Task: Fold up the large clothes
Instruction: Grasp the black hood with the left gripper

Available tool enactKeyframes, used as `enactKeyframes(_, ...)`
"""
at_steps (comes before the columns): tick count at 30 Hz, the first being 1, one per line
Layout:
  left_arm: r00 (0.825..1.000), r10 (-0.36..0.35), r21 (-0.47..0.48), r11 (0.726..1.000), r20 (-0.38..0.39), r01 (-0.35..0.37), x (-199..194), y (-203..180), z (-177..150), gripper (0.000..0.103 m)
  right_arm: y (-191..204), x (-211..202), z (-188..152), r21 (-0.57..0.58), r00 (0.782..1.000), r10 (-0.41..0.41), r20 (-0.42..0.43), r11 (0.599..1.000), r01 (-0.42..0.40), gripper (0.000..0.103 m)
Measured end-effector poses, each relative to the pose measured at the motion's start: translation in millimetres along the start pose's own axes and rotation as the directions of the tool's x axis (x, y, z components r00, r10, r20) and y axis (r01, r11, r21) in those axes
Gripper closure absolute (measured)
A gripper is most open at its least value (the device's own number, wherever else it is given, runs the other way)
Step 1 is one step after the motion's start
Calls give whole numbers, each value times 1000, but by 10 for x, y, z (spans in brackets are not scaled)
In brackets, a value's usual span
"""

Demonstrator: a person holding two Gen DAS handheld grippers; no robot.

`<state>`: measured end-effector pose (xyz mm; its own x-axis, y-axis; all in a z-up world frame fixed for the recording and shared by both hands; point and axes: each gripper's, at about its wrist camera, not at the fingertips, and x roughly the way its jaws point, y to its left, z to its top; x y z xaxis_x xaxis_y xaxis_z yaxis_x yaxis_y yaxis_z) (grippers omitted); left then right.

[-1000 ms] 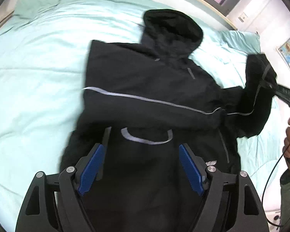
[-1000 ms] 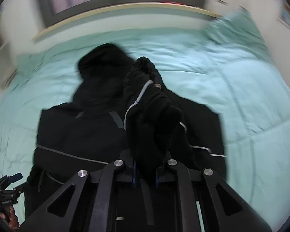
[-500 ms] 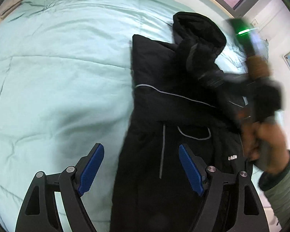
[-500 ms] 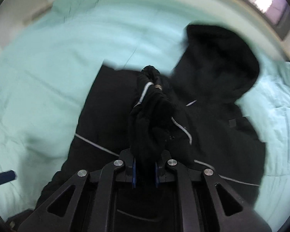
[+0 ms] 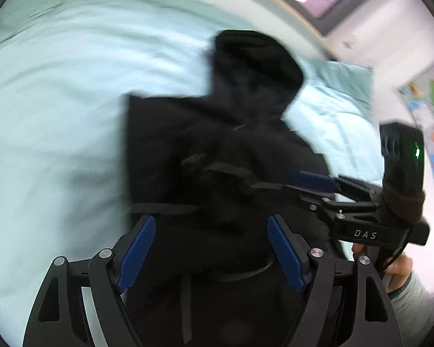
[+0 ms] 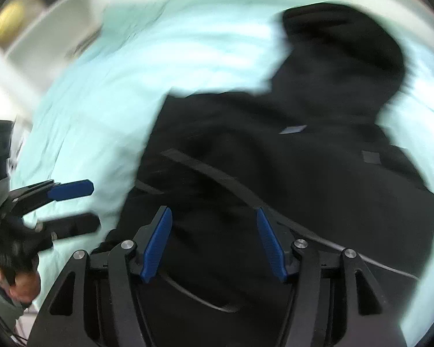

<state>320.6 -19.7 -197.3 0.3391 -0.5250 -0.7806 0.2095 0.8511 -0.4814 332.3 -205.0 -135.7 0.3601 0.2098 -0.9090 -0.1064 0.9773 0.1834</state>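
At the far left of the left wrist view lies the pale mint bedspread [image 5: 58,110], filling the upper left and middle left of the frame; it is blurred. At the bottom centre, the left gripper [image 5: 211,256] shows its two blue-padded fingers [image 5: 136,253] spread wide apart with nothing between them, held above the lower part of the black hooded jacket [image 5: 205,156]. The jacket lies on the bedspread in the middle of the frame, its hood [image 5: 254,57] toward the top centre. To the right of centre, the right gripper [image 5: 318,182] reaches in over the jacket from the right edge, with one blue pad visible; from this view I cannot tell its spacing. At the lower right, a hand [image 5: 396,266] grips its handle. On the wall at the far right hangs a coloured map [image 5: 431,110].

In the right wrist view, the left gripper [image 6: 69,205] appears at the middle left, open over the bedspread [image 6: 107,101], just beside the jacket's edge. At the bottom centre, the right gripper [image 6: 214,244] has its blue pads apart, empty, above the black jacket [image 6: 303,173], which fills the centre and right. The hood [image 6: 341,49] sits at the upper right. No containers are visible in either view.
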Motion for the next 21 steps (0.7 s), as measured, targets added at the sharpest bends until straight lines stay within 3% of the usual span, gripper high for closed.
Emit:
enactKeyframes(4, 1000, 23, 67, 997, -12, -22, 554, -266, 267, 23, -836, 102, -172, 139, 978, -203, -47, 968, 208, 40)
enactKeyframes(6, 995, 95, 52, 994, -33, -93, 848, -198, 325, 25, -1087, 238, -291, 158, 959, -273, -78, 946, 282, 40)
enactKeyframes(7, 982, 179, 50, 983, -62, -177, 1017, -115, 322, 26, -1198, 352, -376, 176, 957, -272, -101, 942, 287, 40)
enactKeyframes(8, 968, 228, 41, 973, -101, -225, 1171, -4, 311, 34, -1311, 463, -447, 209, 966, -226, -126, 946, 249, 41)
enactKeyframes(10, 968, 213, 27, 977, -132, -211, 1323, 146, 273, 34, -1411, 550, -499, 234, 973, -193, -125, 947, 218, 43)
enactKeyframes(13, 958, 256, 87, 965, -128, -246, 1284, -4, 298, 35, -1396, 552, -426, 199, 964, -217, -154, 949, 246, 43)
enactKeyframes(16, 974, 202, 84, 977, -103, -194, 1053, -133, 361, 35, -1370, 292, -317, 197, 975, -191, -116, 957, 211, 43)
enactKeyframes(18, 989, 135, 63, 989, -62, -131, 828, -186, 376, 35, -1418, -1, -285, 212, 983, -180, -40, 960, 184, 43)
enactKeyframes(21, 999, 52, 33, 998, -12, -51, 668, -189, 414, 34, -1566, -137, -337, 216, 966, -257, -17, 943, 254, 43)
